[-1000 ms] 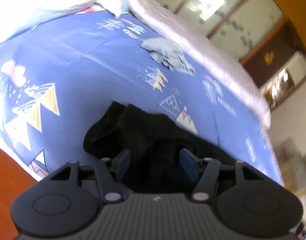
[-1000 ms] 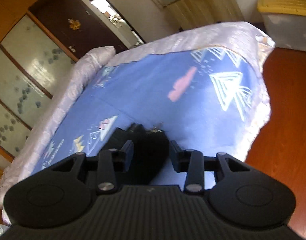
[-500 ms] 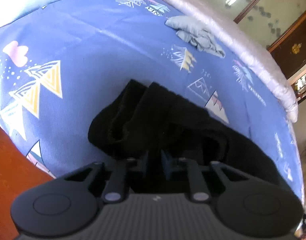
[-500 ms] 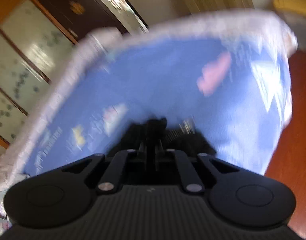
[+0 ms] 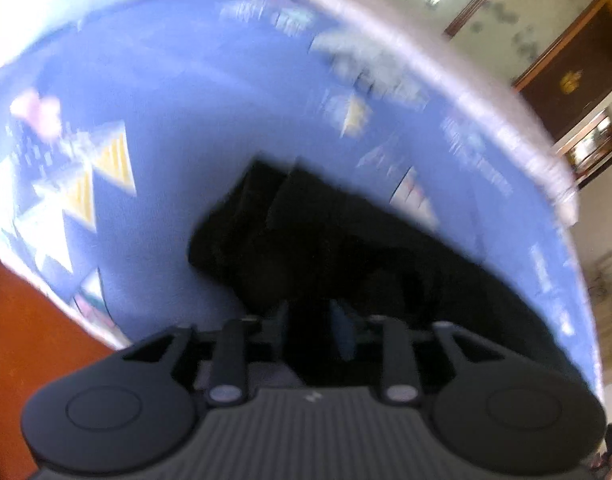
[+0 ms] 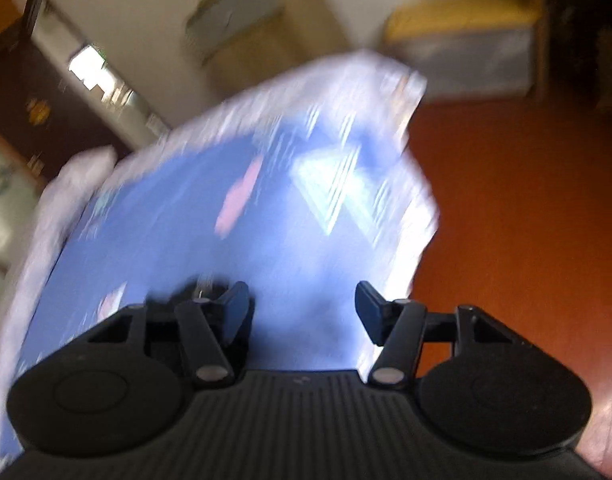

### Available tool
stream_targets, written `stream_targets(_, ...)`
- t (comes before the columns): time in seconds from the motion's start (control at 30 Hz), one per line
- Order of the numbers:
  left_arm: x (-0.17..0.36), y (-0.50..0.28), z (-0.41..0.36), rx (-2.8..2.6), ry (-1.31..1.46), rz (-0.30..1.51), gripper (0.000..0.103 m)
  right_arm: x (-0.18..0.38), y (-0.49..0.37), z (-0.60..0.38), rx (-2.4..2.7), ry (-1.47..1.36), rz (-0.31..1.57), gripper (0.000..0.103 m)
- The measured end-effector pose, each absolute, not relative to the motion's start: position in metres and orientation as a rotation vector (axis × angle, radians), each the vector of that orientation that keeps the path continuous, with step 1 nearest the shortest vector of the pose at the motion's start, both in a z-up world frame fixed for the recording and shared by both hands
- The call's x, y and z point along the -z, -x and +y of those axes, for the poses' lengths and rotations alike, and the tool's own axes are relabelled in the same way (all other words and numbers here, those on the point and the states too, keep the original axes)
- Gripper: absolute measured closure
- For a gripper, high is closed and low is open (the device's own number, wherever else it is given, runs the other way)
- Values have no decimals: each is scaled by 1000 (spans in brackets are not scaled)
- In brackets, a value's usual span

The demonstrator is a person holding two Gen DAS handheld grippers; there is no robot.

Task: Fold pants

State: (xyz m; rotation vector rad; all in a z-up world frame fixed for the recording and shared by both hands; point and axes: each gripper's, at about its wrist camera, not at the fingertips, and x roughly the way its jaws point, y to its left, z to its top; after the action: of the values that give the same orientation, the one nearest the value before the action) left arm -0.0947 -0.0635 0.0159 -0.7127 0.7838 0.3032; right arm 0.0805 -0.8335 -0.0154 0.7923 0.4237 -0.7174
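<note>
The black pants (image 5: 326, 248) lie bunched on the blue patterned bed sheet (image 5: 178, 92) in the left wrist view. My left gripper (image 5: 308, 320) sits low over them, its jaws nearly closed with black cloth between them. In the right wrist view only a small dark bit of the pants (image 6: 202, 286) shows behind the left finger. My right gripper (image 6: 302, 306) is open and empty above the sheet (image 6: 178, 216) near the bed's corner. Both views are blurred by motion.
A grey crumpled garment (image 5: 366, 60) lies further up the bed. A pale quilted cover (image 5: 446, 72) runs along the bed's far side. Red-brown floor (image 6: 526, 216) lies right of the bed, with a yellow-lidded storage box (image 6: 466, 48) beyond and a dark cabinet (image 6: 34, 108).
My right gripper was shut on the pants half a second ago; it has opened and swung away to the right. My left gripper closed on the pants and stays there.
</note>
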Motion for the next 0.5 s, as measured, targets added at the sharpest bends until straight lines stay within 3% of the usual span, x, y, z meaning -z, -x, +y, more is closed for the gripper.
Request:
stream_targets(0.03,-26,101,-58,-314,699,741,63,5,-74,-830,713,-782,388,43)
stream_targets(0.13,-44,101,-36,-337,692,673,60,-24,-73,-810,558,-723,345,43)
stream_targets(0.23,-43,67,-17,-323,657,709,57,-51,-102,-754,230,-588,418,43)
stream_targets(0.33,-25,16,-9,-241,602,799,42,-64,-128,-651,-180,-393,527,43)
stream_targets(0.47,13,-42,-8,-192,531,960,31,-51,-138,-492,-660,-142,661,42)
stream_targets(0.5,22,-51,-8,-200,521,992,23,-45,-135,-453,-751,-71,680,42)
